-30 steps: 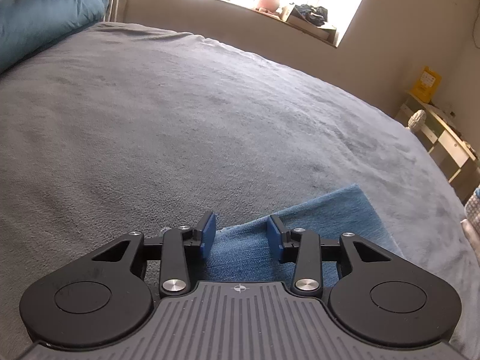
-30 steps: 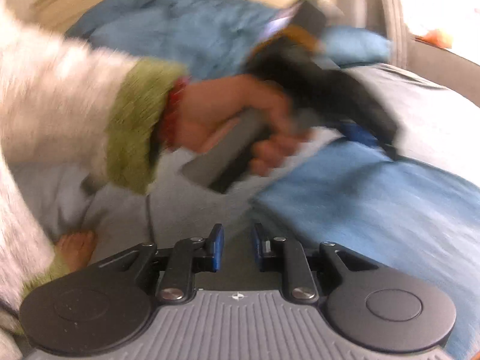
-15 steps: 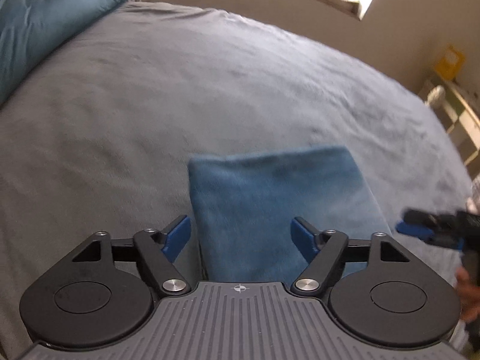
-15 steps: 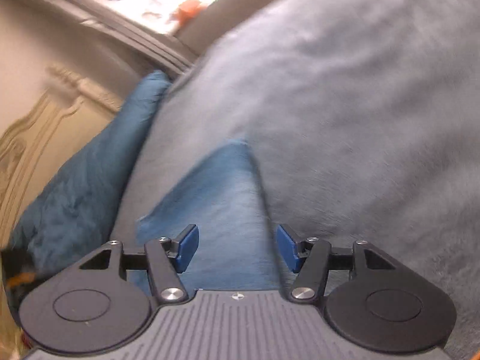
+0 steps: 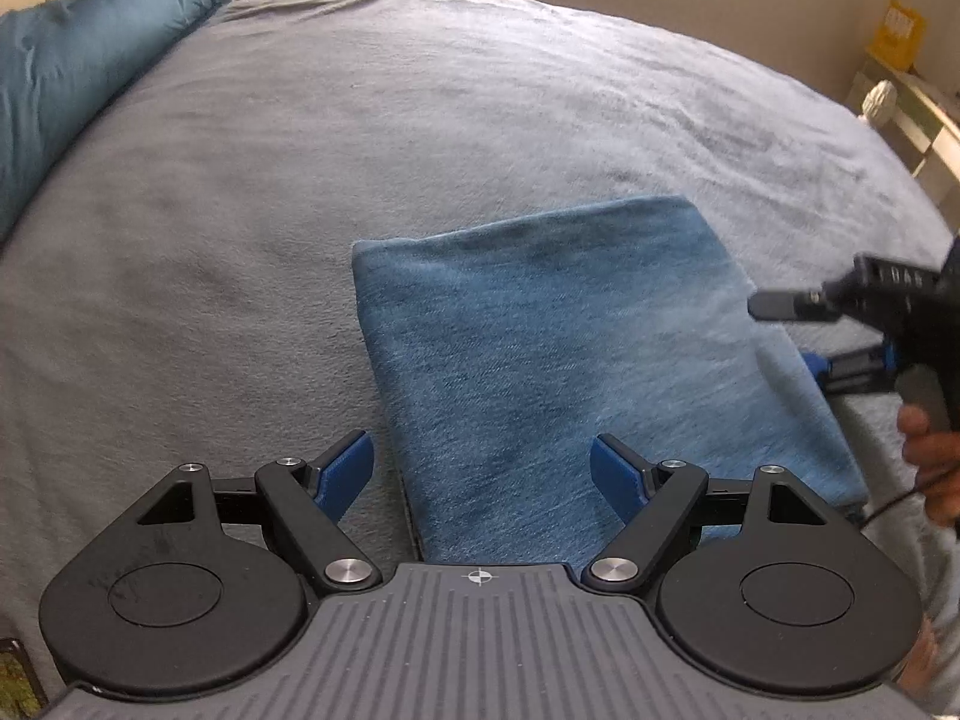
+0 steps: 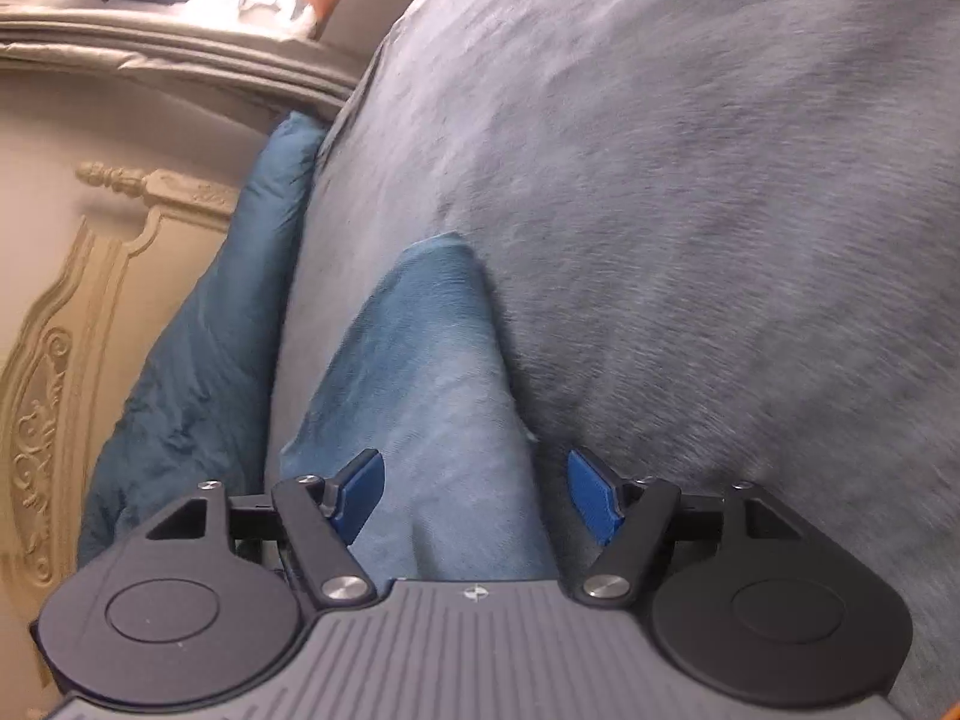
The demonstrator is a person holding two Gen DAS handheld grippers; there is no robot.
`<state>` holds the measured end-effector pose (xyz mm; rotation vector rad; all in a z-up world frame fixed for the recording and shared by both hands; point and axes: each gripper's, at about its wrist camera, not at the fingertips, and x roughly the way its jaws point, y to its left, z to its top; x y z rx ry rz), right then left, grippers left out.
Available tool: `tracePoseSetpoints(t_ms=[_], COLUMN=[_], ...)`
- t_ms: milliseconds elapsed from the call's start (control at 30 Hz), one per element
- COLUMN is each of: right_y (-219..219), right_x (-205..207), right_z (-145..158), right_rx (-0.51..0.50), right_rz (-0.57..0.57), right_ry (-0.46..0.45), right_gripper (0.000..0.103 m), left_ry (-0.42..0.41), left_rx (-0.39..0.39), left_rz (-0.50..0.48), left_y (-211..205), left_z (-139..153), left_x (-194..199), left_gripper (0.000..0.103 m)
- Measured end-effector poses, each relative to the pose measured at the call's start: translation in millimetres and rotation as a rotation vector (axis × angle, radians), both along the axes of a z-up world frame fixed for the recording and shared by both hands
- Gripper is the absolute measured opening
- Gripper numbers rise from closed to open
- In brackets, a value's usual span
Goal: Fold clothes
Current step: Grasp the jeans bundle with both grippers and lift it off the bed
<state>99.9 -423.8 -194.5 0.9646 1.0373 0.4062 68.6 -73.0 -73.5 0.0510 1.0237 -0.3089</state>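
Note:
Folded blue denim lies flat as a rectangle on the grey blanket. My left gripper hovers over its near left part, open, with nothing pressed between the blue pads. The right gripper comes in from the right edge of the denim, held by a person's hand. In the right wrist view that gripper has its jaws opening. The denim runs away between them, and its edge lies near the right pad. Neither pad presses on the cloth.
A teal duvet or pillow lies along the bed's head end, against a carved cream headboard. A low cabinet with a yellow item stands beyond the bed's far right side. The grey blanket spreads wide around the denim.
Both grippers have opened. The left one let go of the denim and drew back, so the whole folded piece shows. The right one rolled and swung down to the denim's right edge.

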Motion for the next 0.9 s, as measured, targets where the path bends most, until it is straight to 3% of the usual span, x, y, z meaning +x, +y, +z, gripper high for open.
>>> tracePoseSetpoints(t_ms=[233,367,433,533,700,900], right_y=[19.3,14.7,14.7,12.6,10.4,12.3], right_x=[28.5,20.5,16.7,6.5,4.8,6.2], right_z=[-1.9,-1.7,-3.7,-5.3,-9.5,-7.2], right_rx=[0.047,0.067,0.086,0.109,0.143,0.14], right_rz=[0.074,0.108,0.132,0.153,0.148,0.157], right_ry=[-0.016,-0.031,-0.022,-0.021,-0.022,-0.017], right_gripper=[0.073,0.072,0.072,0.071,0.071,0.07], left_ry=[-0.02,-0.013,0.0,0.04,0.173,0.24], left_rx=[0.052,0.026,-0.035,-0.188,-0.405,-0.544], left_rz=[-0.007,0.005,0.022,0.084,0.161,0.157], left_y=[-4.2,0.5,8.4,33.9,69.1,71.2], left_z=[2.3,0.6,-0.7,-6.5,-32.8,-52.3], left_x=[-3.9,-1.4,1.7,12.5,32.0,43.2], left_gripper=[0.08,0.08,0.08,0.08,0.08,0.084])
